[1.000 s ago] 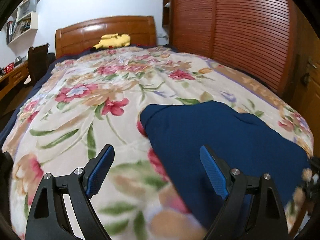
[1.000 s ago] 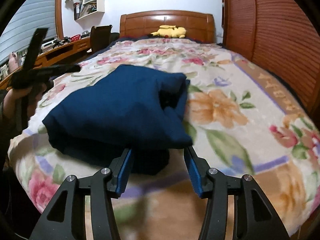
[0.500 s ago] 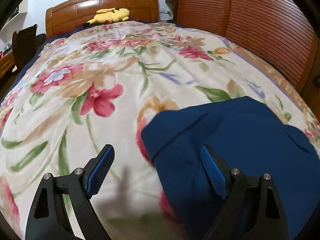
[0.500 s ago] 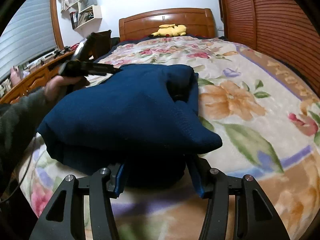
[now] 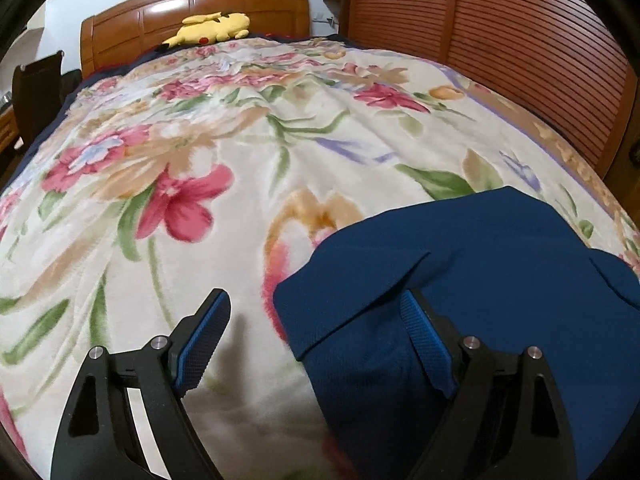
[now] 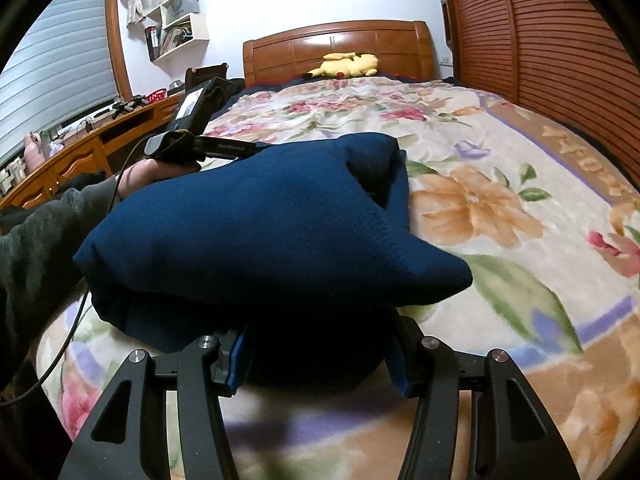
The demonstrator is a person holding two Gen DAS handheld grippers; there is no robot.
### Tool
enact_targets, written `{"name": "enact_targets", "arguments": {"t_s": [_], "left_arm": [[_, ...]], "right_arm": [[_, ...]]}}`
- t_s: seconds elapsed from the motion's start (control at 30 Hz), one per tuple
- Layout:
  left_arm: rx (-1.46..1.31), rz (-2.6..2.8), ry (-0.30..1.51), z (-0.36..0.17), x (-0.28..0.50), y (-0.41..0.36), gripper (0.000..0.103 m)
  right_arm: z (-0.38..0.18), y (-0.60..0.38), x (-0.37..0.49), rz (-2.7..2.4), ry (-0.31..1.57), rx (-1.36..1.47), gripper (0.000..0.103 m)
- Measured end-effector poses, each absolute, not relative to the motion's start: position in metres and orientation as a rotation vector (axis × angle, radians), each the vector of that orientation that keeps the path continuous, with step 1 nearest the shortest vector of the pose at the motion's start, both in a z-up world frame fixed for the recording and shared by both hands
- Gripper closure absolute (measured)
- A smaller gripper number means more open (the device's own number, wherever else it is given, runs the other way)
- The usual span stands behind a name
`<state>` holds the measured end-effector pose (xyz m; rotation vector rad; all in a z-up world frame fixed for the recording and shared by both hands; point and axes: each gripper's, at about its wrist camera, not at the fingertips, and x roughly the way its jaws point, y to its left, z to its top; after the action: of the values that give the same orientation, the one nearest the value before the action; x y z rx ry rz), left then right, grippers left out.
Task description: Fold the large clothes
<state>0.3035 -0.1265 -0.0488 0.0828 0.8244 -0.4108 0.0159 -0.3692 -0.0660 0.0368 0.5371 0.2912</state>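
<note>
Floral blanket (image 5: 248,184) covers bed; wooden headboard (image 5: 192,12), slatted wardrobe (image 5: 500,48) behind.

Our left gripper (image 5: 314,300) tips steeply downward, its jaws spread wide and closing a little. The blue pad on the claw's left (image 5: 200,344) hangs free, while the pad on its right (image 5: 428,344) lies on the blue garment (image 6: 260,220), whose edge sits between the two. From the right wrist camera we see our left hand (image 6: 152,172) wrapped around that gripper's handle, a dark sleeve (image 6: 40,248) trailing back from it. Our right gripper (image 6: 316,344) points gently downward with its jaws about half spread. Cloth fills the gap between them. We cannot tell whether the pads press.
</note>
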Motion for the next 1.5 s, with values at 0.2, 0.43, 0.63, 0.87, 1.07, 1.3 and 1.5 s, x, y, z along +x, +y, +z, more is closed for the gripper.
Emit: {"name": "enact_targets", "arguments": {"t_s": [0.2,0.43,0.63,0.87,1.07,1.3,1.5], "left_arm": [[0.106,-0.464,0.831,-0.045,0.299,-0.138,0.05],[0.21,-0.429,0.8,-0.026,0.281,-0.155,0.087],[0.251,-0.391,0.707,0.022,0.253,-0.173,0.09],[0.274,-0.452,0.607,0.074,0.221,-0.253,0.091],[0.268,-0.571,0.519,0.094,0.202,-0.363,0.091],[0.215,-0.729,0.461,0.114,0.184,-0.494,0.091],[0.232,-0.812,0.492,0.105,0.17,-0.571,0.091]], "right_arm": [[-0.067,-0.371,0.021,0.32,0.555,0.061,0.048],[-0.06,-0.385,0.014,0.379,0.506,0.144,0.087],[-0.042,-0.407,0.0,0.383,0.403,0.153,0.091],[-0.007,-0.487,-0.023,0.255,0.288,0.104,0.091],[0.02,-0.575,-0.051,0.067,0.248,-0.003,0.091],[0.036,-0.658,-0.08,-0.193,0.257,-0.071,0.091],[0.022,-0.709,-0.113,-0.348,0.269,-0.042,0.091]]}}
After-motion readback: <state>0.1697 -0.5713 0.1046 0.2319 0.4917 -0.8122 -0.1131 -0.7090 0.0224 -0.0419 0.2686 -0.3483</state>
